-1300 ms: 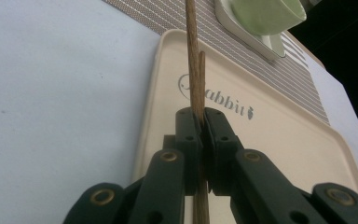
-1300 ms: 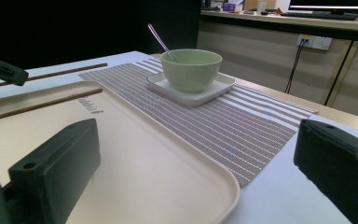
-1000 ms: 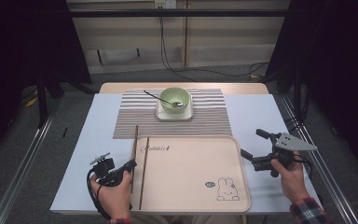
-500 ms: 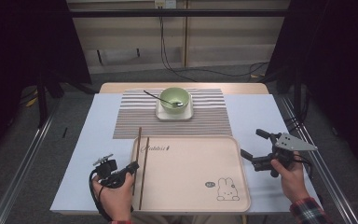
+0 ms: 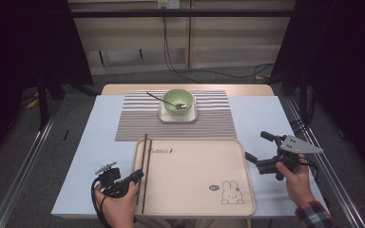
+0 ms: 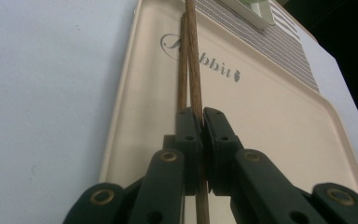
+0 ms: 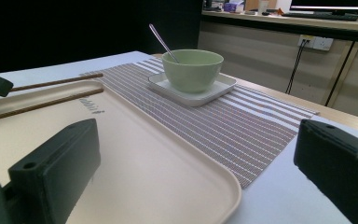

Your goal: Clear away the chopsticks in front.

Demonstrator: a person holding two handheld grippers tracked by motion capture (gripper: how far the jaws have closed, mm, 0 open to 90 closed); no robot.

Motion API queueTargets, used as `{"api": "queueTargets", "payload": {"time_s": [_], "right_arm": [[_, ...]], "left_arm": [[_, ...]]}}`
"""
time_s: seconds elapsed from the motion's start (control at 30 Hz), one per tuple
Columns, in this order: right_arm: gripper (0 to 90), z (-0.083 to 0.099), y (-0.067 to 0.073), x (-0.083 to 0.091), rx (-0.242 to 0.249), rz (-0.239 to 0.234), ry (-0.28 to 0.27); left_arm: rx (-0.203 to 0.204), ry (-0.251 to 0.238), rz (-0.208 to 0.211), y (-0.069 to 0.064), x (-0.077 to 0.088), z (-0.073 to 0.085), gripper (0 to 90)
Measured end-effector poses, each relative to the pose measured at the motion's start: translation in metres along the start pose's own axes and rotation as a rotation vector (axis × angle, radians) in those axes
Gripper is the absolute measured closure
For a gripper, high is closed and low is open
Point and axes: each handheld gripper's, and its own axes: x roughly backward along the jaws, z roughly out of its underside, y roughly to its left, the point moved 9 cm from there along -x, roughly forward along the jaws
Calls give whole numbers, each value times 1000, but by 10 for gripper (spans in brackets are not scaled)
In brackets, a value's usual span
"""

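wooden chopstick (image 6: 194, 70) pinched in left gripper (image 6: 201, 122)
jaws pressed on it, over tray (image 5: 204, 199) left edge, 2nd chopstick (image 6: 182, 70) just beside. right gripper (image 5: 259, 147) spread wide, right of tray.

You work at a desk (image 5: 85, 156) on grey floor (image 5: 76, 95). Behind it you see a beige wall (image 5: 228, 47) with trailing cables (image 5: 171, 57). Dark curtains (image 5: 24, 57) flank you.
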Motion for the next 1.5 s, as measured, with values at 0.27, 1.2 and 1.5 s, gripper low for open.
{"api": "queueTargets", "payload": {"time_s": [0.27, 1.2, 1.5], "right_arm": [[0, 0, 0, -1, 2, -2, 0], [0, 0, 0, -1, -1, 3, 5], [0, 0, 0, -1, 2, -3, 4]], "left_arm": [[-6, 12, 9, 1, 3, 5, 853], [-13, 75, -41, 10, -10, 16, 849], [-25, 81, -51, 13, -11, 17, 843]]}}
